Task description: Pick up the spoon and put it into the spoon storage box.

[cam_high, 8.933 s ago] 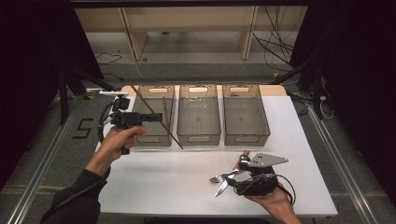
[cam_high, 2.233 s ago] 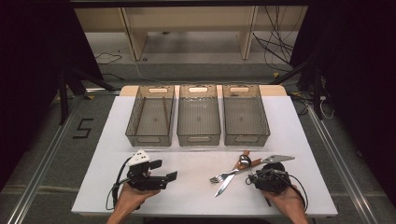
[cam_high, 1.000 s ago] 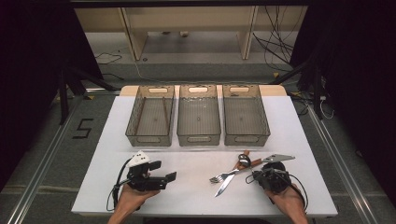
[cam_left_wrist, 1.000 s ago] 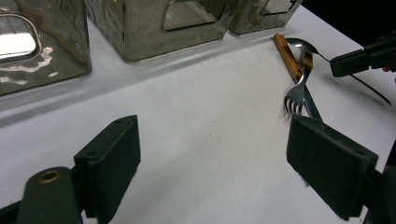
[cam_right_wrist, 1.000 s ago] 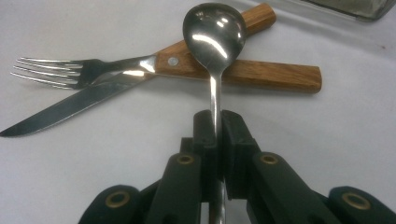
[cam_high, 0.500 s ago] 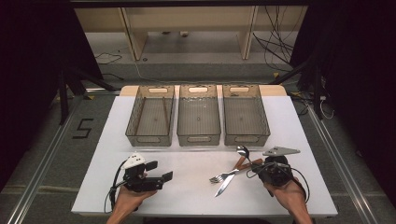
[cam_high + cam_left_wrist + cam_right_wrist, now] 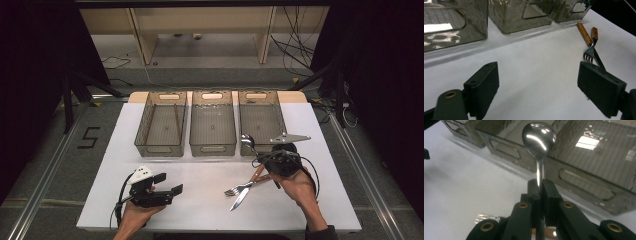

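Squeezing tight on the thin neck of a spoon [image 7: 539, 140], the right gripper [image 7: 539, 188] is holding it up off the table [image 7: 200, 180]. The spoon's long shape is pointing bowl-first toward the right-hand bin [image 7: 261, 120]. The left gripper [image 7: 167, 184] is resting low with its jaws wide apart, holding nothing. A fork [image 7: 240, 187] and knife [image 7: 243, 195] are lying on the table below the spoon.

The shiny steel spoon with a wooden handle [image 7: 248, 142] stood tilted off the white tabletop [image 7: 200, 200], bowl pointing toward eleven o'clock, its neck pinched in the right claw [image 7: 539, 188], just before the rightmost clear bin [image 7: 261, 120].
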Demonstrator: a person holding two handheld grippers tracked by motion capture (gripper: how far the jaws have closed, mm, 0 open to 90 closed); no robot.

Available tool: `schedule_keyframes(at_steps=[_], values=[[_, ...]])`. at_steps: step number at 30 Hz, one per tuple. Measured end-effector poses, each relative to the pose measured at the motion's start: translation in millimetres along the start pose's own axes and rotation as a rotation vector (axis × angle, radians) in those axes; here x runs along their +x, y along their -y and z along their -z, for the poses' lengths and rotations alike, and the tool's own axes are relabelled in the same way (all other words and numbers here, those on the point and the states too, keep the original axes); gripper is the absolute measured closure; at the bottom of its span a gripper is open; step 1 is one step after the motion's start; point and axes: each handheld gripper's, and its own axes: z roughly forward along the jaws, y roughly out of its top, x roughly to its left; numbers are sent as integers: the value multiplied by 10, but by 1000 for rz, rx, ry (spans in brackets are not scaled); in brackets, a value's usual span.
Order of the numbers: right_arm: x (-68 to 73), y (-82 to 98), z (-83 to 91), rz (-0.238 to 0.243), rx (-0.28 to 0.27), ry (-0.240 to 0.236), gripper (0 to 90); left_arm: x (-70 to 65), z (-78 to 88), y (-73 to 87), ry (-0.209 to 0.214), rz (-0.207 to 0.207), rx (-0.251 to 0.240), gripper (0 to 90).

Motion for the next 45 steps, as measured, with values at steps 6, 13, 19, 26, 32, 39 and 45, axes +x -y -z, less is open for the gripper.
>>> schedule_keyframes(at_steps=[6, 13, 19, 26, 32, 39, 45], values=[[41, -220, -104, 10, -3, -4, 859, 5, -3, 17, -1, -2, 3, 172], [104, -447, -253, 15, 1, -19, 859, 8, 3, 24, -7, 1, -8, 172], [127, -653, -421, 4, -4, -27, 859, 7, 4, 27, -7, -8, -6, 172], [165, -877, -633, 3, -1, -29, 859, 5, -7, 32, -5, 0, -7, 172], [168, -1063, -756, -7, 1, -33, 859, 7, -7, 35, -3, 1, -9, 172], [172, -1212, -910, -23, 17, -27, 859, 5, -12, 35, -1, 3, -11, 172], [182, -1284, -1012, -32, 32, -25, 858, 12, -6, 34, -3, -2, -11, 172]])
